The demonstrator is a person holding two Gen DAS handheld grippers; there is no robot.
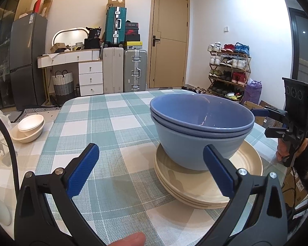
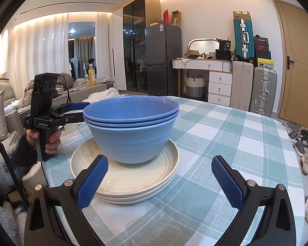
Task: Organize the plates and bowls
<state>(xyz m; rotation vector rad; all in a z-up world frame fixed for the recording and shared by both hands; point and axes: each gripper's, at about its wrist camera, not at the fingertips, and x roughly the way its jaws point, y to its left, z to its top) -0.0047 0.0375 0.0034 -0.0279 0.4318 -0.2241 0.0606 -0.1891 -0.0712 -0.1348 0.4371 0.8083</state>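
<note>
Centrally, 3 nested blue bowls sit on stacked cream plates on the checked tabletop. Left tongs and right tongs are both released, grasping nothing.

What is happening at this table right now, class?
A person holds handheld tongs in each hand, both open and gripping nothing. The left tongs and right tongs flank a nested stack of blue bowls sitting on stacked cream plates on the checked tablecloth. The stacking looks finished.
</note>
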